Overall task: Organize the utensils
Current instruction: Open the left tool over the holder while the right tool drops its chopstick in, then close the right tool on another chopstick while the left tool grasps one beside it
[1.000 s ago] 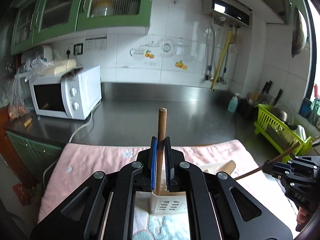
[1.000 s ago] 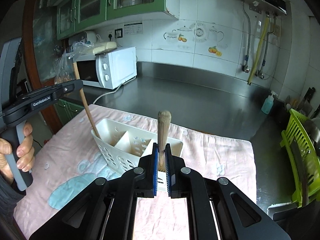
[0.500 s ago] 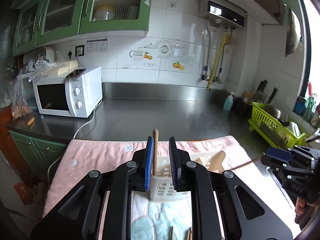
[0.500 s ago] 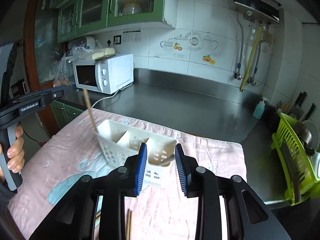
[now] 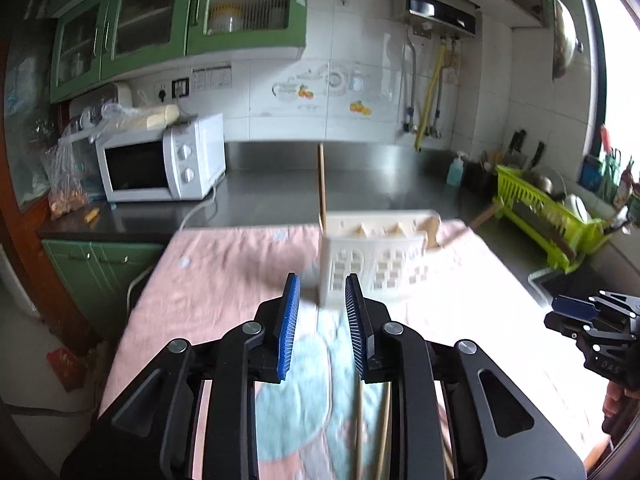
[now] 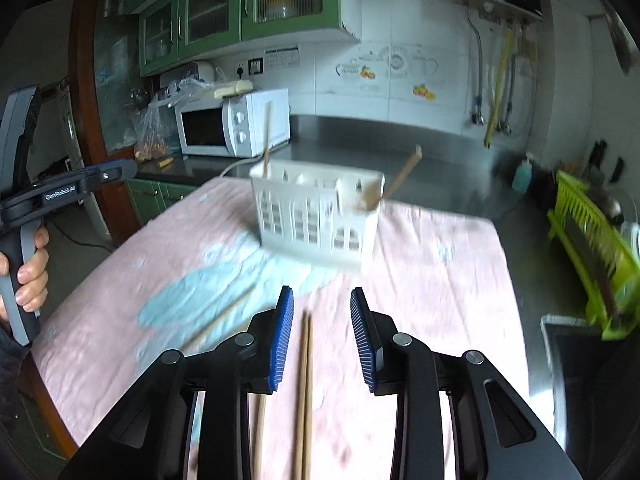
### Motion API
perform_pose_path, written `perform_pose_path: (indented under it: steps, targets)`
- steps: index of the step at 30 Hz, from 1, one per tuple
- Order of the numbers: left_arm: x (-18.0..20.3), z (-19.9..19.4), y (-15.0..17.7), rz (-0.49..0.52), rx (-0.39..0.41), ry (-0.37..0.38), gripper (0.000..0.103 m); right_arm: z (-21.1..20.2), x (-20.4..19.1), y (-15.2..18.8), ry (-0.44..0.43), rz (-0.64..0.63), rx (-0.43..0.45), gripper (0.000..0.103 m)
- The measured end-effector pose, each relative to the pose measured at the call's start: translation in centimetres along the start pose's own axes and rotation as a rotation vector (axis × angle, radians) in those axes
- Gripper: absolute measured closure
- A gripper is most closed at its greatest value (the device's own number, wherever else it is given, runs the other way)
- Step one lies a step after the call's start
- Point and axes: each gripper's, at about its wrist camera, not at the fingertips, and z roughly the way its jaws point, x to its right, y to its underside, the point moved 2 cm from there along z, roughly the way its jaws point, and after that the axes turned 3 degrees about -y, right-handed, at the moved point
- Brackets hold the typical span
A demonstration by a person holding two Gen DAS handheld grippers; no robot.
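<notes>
Now that both sticks stand in the caddy (image 6: 316, 216), each hand-held gripper (image 5: 322, 308) (image 6: 322, 332) has opened narrowly, empty; chopsticks (image 6: 302, 392) on the surface (image 6: 432, 280) remain.

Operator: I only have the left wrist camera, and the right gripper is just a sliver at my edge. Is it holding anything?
Observer: No. The right gripper is open and its jaws have just been opening. Nothing is pressed between them.
Operator: What is underneath it?
Observer: Chopsticks lie flat on the pink cloth, running lengthwise through the gap between the jaws.
Operator: The right end of the basket is blurred for me.
Observer: In the white basket, a thick wooden handle leans out of the right end compartment, with its tip tilted up and to the right.
</notes>
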Motion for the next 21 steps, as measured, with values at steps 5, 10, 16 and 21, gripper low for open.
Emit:
perform_pose_path:
  steps: [5, 10, 16, 21]
  targets:
    - [-0.4, -1.0, 4.2, 0.008, -0.045, -0.02, 0.079, 0.1, -0.2, 5.1, 0.013, 0.034, -0.068, 0.074]
    - [-0.8, -1.2, 7.4, -0.013, -0.089, -0.026, 0.079, 1.0, 0.3, 9.4, 0.007, 0.078, -0.155, 0.079]
    - [-1.2, -0.9, 10.3, -0.027, -0.144, -0.035, 0.079, 2.6, 0.5, 12.2, 0.007, 0.089, -0.211, 0.084]
    - [-1.4, -0.7, 11.7, -0.039, -0.177, -0.045, 0.071, 3.9, 0.7, 13.3, -0.013, 0.103, -0.243, 0.086]
